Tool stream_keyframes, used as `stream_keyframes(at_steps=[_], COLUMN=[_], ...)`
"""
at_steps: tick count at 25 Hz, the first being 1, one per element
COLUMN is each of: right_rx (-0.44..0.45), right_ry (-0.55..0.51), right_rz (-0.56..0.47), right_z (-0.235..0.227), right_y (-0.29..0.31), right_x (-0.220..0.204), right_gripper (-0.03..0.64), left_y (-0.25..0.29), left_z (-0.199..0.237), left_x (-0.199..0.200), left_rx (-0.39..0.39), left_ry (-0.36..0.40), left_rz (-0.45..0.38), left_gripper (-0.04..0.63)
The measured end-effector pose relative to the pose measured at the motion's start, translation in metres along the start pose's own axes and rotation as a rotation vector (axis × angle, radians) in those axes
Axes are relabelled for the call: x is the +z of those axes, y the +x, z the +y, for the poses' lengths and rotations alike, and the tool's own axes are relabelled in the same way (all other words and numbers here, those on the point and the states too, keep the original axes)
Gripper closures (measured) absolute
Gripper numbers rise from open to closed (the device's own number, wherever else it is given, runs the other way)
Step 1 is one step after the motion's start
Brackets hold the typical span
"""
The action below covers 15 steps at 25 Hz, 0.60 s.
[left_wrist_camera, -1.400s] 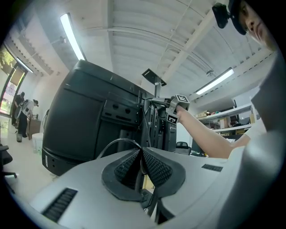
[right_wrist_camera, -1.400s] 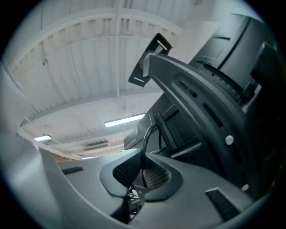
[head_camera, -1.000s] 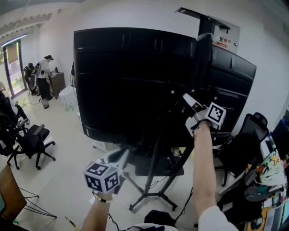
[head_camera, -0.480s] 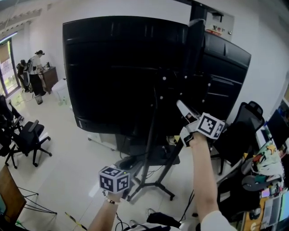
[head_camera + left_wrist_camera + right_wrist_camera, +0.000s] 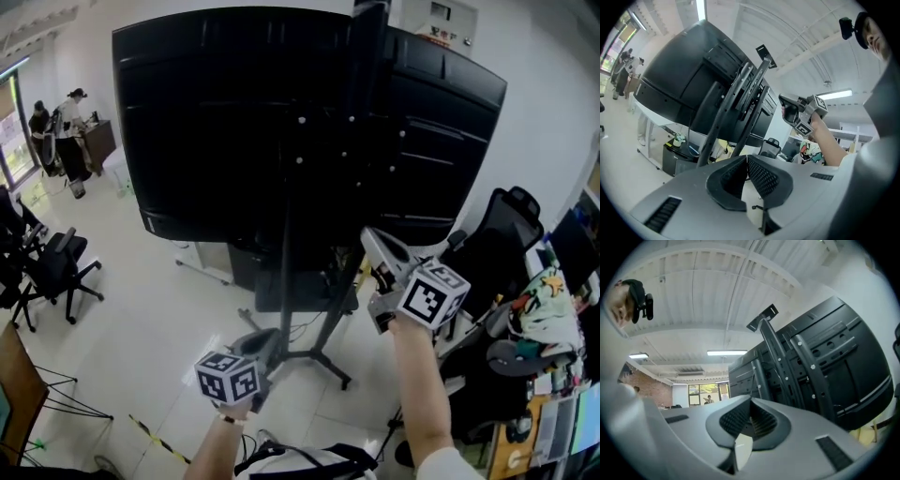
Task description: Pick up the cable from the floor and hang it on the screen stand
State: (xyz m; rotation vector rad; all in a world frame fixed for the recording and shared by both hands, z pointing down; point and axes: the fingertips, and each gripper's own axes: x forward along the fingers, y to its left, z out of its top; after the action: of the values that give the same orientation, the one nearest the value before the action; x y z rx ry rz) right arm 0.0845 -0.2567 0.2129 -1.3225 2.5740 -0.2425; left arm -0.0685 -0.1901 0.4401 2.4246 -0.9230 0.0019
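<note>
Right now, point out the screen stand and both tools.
screen stand (image 5: 282,319), head view, upright pole.
left tool (image 5: 747,159), left gripper view, where its jaws just closed, empty.
right tool (image 5: 750,400), right gripper view, where its jaws just closed, empty.

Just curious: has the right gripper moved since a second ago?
Yes: the right gripper, just closed empty, dropped from over the black screen to about its bottom edge.

screen (image 5: 234,112) back: matt black plastic; stand (image 5: 284,323): black metal; floor (image 5: 141,328): glossy pale tile; jaws: textured black pads
</note>
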Motion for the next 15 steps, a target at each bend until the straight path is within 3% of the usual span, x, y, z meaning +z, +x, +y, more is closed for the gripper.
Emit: stream_keyframes(at_steps=[4,10,15], right_rx=[0.023,-0.005,-0.007], right_ry=[0.037,-0.006,0.05], right_rz=[0.069,0.222,0.323], right_z=[-0.008,-0.03,-0.036], right_y=[-0.051,-0.153,-0.232], right_x=[-0.035,-0.115,-0.182], right_gripper=[0.607,0.607,0.607], left_y=[-0.004,-0.003,-0.003], left_z=[-0.018,-0.063,-0.122], left_x=[-0.015,-0.068,-0.119], left_rx=[0.128,0.298,0.364], left_ry=[0.037,0.058,0.077], left_rz=[-0.046,-0.073,-0.052], left_gripper=[0.592,0.592,0.592])
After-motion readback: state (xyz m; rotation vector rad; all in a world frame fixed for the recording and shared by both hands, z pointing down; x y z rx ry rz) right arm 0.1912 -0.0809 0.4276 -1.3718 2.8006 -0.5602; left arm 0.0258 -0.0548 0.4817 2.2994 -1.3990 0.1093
